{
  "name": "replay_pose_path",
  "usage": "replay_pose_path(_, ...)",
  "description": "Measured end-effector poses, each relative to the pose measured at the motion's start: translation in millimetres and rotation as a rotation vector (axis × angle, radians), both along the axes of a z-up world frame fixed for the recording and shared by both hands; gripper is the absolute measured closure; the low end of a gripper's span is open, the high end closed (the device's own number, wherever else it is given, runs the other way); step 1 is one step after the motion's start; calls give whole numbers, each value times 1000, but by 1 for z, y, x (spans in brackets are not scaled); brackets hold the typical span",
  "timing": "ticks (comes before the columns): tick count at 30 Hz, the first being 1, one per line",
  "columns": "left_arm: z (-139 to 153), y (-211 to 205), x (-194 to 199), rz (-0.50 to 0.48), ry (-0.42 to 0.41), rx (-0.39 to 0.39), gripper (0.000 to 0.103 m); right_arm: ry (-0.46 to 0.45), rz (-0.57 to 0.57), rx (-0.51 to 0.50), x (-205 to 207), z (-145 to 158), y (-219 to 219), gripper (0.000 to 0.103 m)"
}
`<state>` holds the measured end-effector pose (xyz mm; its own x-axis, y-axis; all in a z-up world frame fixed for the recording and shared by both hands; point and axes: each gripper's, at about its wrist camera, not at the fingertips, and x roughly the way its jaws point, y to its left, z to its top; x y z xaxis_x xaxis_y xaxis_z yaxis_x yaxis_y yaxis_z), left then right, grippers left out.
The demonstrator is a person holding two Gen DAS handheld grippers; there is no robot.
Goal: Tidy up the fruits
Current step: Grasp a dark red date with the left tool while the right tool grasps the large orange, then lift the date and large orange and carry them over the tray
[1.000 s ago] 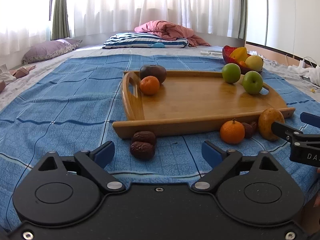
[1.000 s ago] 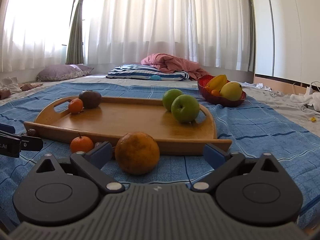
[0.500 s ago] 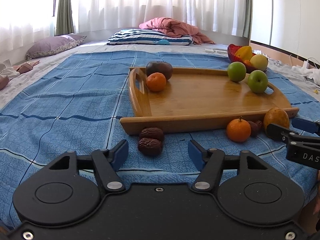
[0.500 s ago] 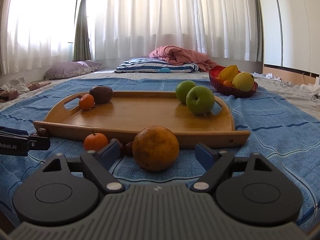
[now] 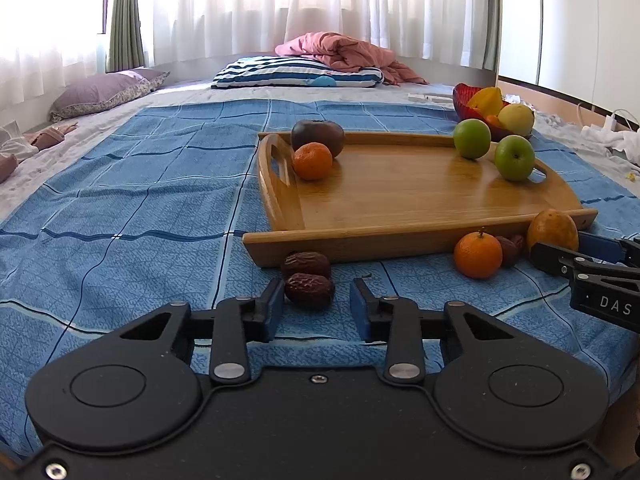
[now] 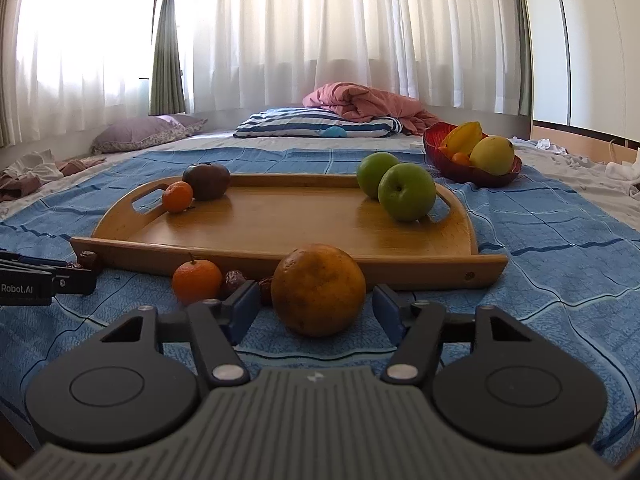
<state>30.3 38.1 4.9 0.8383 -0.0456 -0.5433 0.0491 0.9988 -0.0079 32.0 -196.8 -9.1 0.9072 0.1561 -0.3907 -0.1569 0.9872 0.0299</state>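
Fruits lie scattered along the near side of a tray (image 5: 400, 236) on the bed, and both tongs come in low over the blue blanket (image 5: 120, 216) to gather them. Nearest the left tongs (image 5: 316, 306) are two dates (image 5: 309, 290), one behind the other, just short of the tray's front wall; the closer one sits between the blue pads, touching neither that I can see. Those tongs are spread apart and grip nothing. They are held level, pointing straight at the tray, which suits a sideways pinch on something so small and wrinkled.

The right tongs (image 6: 316, 312) are likewise parted and empty, flanking a big orange (image 6: 318, 290) that rests on the blanket close against the tray. The gap looks barely wider than the fruit, so I judge a squeeze is next. Just left of it are a mandarin (image 6: 197, 280) and two or three more dates (image 6: 234, 279), bunched together.

On the tray, like sits with like, which seems the point: a second mandarin (image 5: 312, 161) beside a dark round fruit (image 5: 317, 136) by the left handle, two green apples (image 5: 514, 157) by the right. Beyond the tray's right corner stands a red bowl (image 6: 448, 160) with yellow fruit. Farther back are a striped pillow (image 5: 296, 74), a pink quilt and white curtains.
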Motion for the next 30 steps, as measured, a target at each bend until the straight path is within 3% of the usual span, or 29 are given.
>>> replay_pose_path(5,0,2,1,4,5,1,76,6,-1,4,2,0,0,40)
replay_pose_path(16,3,-3,-3,8,-13,29,77,19,-1,14,5,-1,-3,47)
replay_pose_path(30,35,-5,11,19,-89,15,77,-27,-52,37,-4,16,-9,48)
